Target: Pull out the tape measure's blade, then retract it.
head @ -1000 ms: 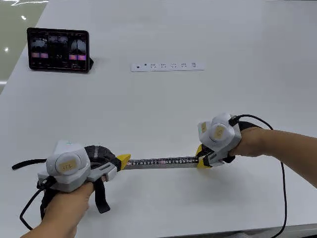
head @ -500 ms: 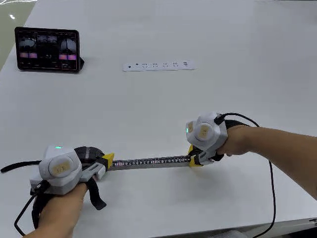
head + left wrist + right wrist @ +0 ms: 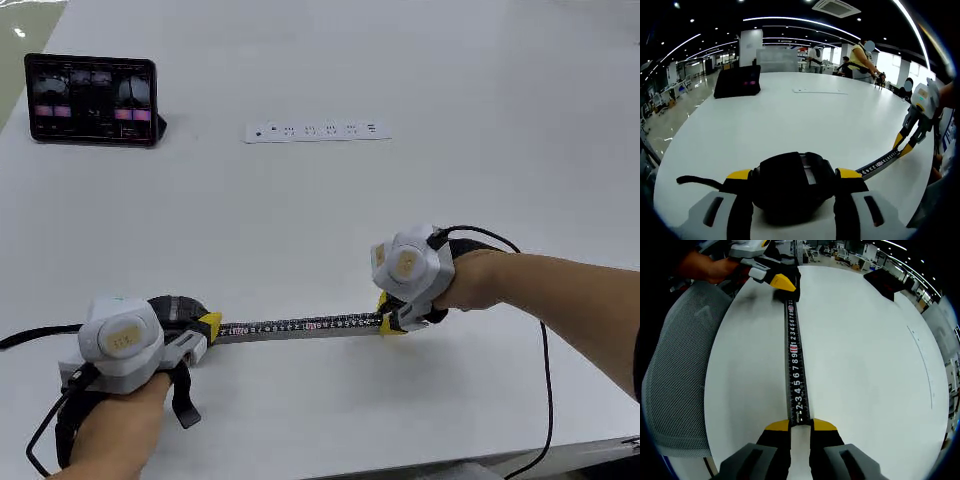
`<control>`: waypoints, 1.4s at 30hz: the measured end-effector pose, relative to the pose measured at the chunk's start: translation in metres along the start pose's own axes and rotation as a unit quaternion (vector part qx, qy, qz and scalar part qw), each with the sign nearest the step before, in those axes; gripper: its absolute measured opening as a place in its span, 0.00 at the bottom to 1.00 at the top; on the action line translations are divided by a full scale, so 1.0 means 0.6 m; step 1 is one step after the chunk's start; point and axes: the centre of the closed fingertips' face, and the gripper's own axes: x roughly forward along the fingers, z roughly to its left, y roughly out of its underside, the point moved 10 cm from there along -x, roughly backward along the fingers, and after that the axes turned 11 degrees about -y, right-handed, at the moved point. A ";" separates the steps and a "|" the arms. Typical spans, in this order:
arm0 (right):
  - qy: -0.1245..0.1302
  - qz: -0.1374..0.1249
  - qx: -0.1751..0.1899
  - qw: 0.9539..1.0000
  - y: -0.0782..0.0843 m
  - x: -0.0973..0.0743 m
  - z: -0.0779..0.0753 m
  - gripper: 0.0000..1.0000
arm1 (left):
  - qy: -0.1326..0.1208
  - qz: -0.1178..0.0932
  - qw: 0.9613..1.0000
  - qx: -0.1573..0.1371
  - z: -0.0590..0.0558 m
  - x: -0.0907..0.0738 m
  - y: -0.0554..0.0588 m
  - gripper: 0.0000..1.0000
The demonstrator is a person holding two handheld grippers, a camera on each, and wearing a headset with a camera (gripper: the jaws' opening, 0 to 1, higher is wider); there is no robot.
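Nearest the person, the left gripper [image 3: 197, 333] sits at the table's front edge with its yellow-tipped jaws closed around the black tape measure [image 3: 176, 309]. In the left gripper view the tape measure [image 3: 792, 185] is wedged between the two jaws and rests on the white table [image 3: 790, 120]. A black strap [image 3: 183, 396] trails from that end toward the table edge.

From the case the blade [image 3: 300, 326] runs out flat along the tabletop to the right gripper [image 3: 392, 322]. The right gripper's jaws are pressed together on the blade's end – in the right gripper view the jaws [image 3: 801, 426] pinch the strip just below its lowest numbers. From there the blade [image 3: 794, 365] stretches straight away to the left gripper [image 3: 777, 279] at the far end. A grey mesh chair [image 3: 675, 375] stands beside the table in that view.

A black cable [image 3: 546, 350] loops from the right gripper across the table and off its front edge.

Further back, well apart from the grippers, a white power strip [image 3: 318, 131] lies flat on the table [image 3: 330, 220]. At the far left corner a dark tablet [image 3: 92, 98] stands propped up, its screen lit.
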 end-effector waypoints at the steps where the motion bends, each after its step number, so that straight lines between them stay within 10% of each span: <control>1: 0.000 0.000 0.000 1.000 0.000 0.000 0.000 0.09 | -0.002 0.000 1.000 0.000 0.001 0.000 0.000 0.61; 42: -0.002 0.003 -0.012 1.000 -0.035 0.014 0.003 0.10 | 0.000 0.009 1.000 0.004 0.001 0.000 -0.002 0.62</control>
